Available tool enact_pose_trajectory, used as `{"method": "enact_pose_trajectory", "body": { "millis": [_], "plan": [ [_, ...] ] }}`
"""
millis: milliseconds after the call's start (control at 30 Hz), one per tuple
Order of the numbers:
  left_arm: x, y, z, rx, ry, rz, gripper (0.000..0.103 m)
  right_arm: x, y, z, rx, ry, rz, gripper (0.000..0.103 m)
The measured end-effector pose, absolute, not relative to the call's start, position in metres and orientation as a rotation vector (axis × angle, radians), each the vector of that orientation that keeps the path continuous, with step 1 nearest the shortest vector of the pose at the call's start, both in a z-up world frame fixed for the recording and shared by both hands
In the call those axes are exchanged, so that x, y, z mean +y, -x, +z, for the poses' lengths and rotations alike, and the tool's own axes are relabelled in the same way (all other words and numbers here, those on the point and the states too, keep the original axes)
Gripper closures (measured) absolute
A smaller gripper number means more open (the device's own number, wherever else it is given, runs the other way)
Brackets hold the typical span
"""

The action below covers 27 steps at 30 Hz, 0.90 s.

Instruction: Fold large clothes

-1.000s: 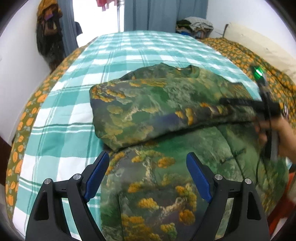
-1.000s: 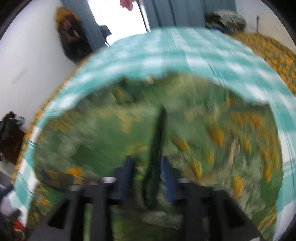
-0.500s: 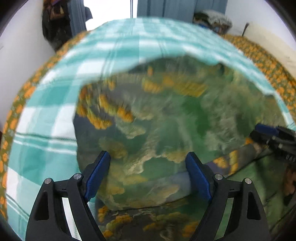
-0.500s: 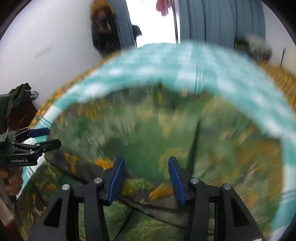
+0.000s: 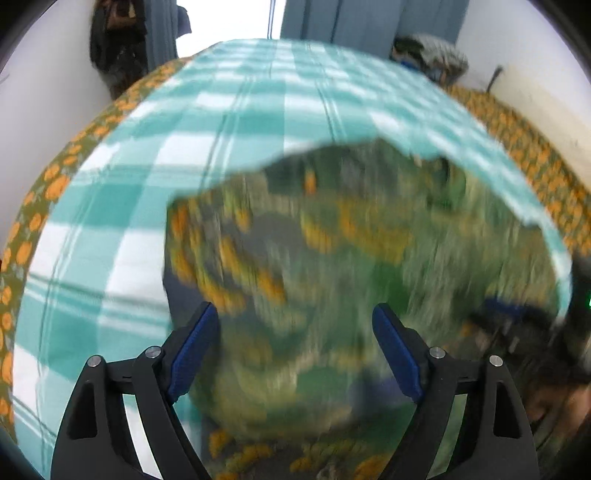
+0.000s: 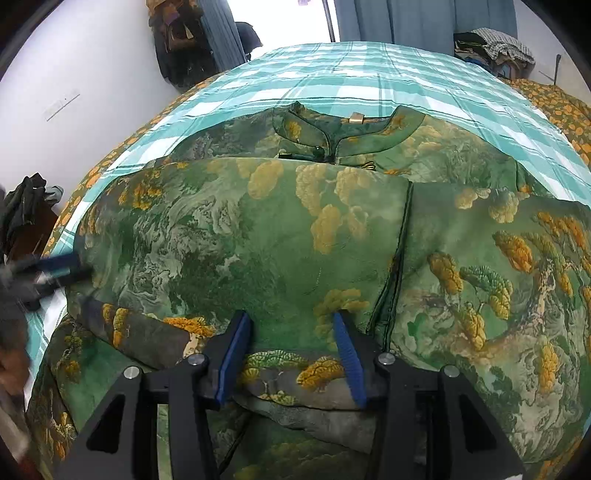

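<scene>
A large green padded garment (image 6: 280, 236) with yellow tree and cloud print lies on the bed, its collar (image 6: 347, 129) at the far side and a panel folded over its left half. It is motion-blurred in the left wrist view (image 5: 332, 266). My right gripper (image 6: 291, 354) is open, its blue pads either side of the folded panel's near edge. My left gripper (image 5: 295, 350) is open over the garment's left edge; it also shows blurred at the left of the right wrist view (image 6: 55, 269). The right gripper shows blurred in the left wrist view (image 5: 517, 325).
The bed carries a teal-and-white checked sheet (image 6: 369, 70) over an orange-flowered cover (image 5: 55, 181). Curtains (image 6: 406, 18) and a pile of clothes (image 6: 491, 48) stand at the far end. Dark clothes hang on the left wall (image 6: 177, 48).
Both grippers have moved forward over the garment. The right gripper, shut on a fabric edge a second ago, has let it go and opened. The left view is blurred by motion.
</scene>
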<state>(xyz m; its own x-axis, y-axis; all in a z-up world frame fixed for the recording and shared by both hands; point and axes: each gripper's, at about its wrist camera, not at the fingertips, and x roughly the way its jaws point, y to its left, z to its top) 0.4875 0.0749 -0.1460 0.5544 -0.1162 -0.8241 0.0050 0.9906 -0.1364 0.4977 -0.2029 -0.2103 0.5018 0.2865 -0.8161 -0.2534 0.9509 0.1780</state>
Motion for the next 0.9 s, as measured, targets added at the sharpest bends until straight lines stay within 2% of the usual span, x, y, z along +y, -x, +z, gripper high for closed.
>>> {"method": "enact_pose_trajectory", "body": {
  "millis": [100,233,300,600,800,900],
  "plan": [
    [0.082,-0.517,-0.155,0.988,0.157,-0.044,0.016,-0.203,-0.495,-0.211,0.983,-0.037,0.324,0.056],
    [0.09,-0.532,-0.211,1.076,0.227,-0.024,0.016,-0.204,-0.496,-0.211,0.981,-0.041,0.33,0.056],
    [0.086,-0.527,-0.222,1.041,0.198,-0.028,0.015,-0.205,-0.496,-0.211,0.981,-0.041,0.334,0.056],
    [0.093,-0.552,-0.181,0.981,0.251,-0.011,0.017,-0.208,-0.496,-0.213,0.966,-0.063,0.348,0.056],
    [0.107,-0.579,-0.228,1.026,0.311,0.034,0.009,-0.208,-0.496,-0.214,0.958,-0.065,0.352,0.056],
    [0.104,-0.575,-0.225,1.006,0.287,0.044,0.009,-0.207,-0.496,-0.214,0.956,-0.058,0.351,0.056]
  ]
}}
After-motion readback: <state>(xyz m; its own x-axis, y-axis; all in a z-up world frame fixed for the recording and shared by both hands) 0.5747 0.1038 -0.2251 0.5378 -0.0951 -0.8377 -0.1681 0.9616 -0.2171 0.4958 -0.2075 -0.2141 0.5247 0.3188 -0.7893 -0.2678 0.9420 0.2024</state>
